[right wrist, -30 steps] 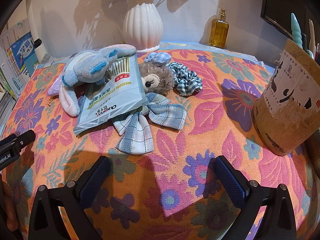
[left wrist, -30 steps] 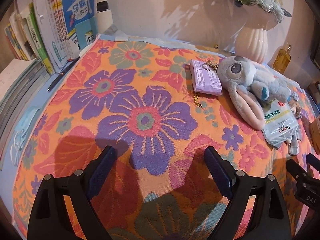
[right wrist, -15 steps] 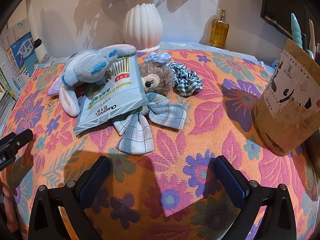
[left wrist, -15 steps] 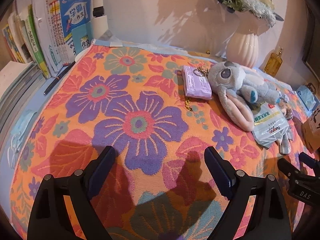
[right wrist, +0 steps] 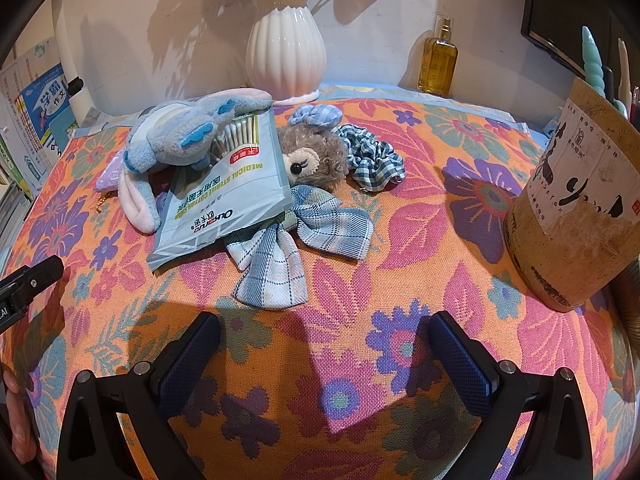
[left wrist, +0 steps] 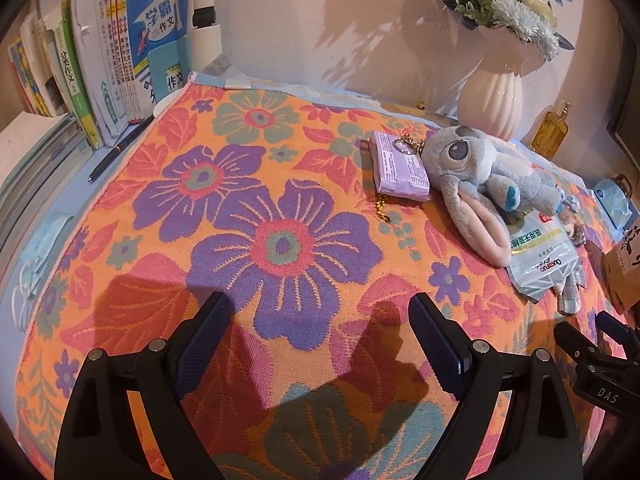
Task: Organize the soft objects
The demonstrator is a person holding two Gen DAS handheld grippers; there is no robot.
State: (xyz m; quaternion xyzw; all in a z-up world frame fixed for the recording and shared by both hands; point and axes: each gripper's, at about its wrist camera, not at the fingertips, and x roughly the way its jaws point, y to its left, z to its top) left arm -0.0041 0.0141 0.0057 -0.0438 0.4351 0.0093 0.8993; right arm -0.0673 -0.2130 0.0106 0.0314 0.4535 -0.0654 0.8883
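Left wrist view: the left tongs [left wrist: 316,334] stood wide w/ nothing between them, over bare floral cloth [left wrist: 280,208] on the desk. The soft things lay well apart from them, far right: a grey-blue plush [left wrist: 484,176] beside a lilac packet [left wrist: 398,166], its long ear draped onto a cotton-swab pouch [left wrist: 540,256]. Part of the right tongs showed at the lower right edge.

Right wrist view: the right tongs [right wrist: 324,354] were also wide and empty. Ahead of them sat the pile: plush [right wrist: 180,144] lying on the swab pouch [right wrist: 228,196], a small brown bear [right wrist: 312,160] w/ a plaid bow [right wrist: 296,240] spread nearest the tongs, and a checked scrunchie [right wrist: 372,156] touching the bear (all jumbled together). A cardboard tub [right wrist: 572,216] stood at right.

Progress, as I judged it: nothing sorted yet, everything heaped, no item gripped. Whole job left; the bow/bear looked the closest first pick for the right side.
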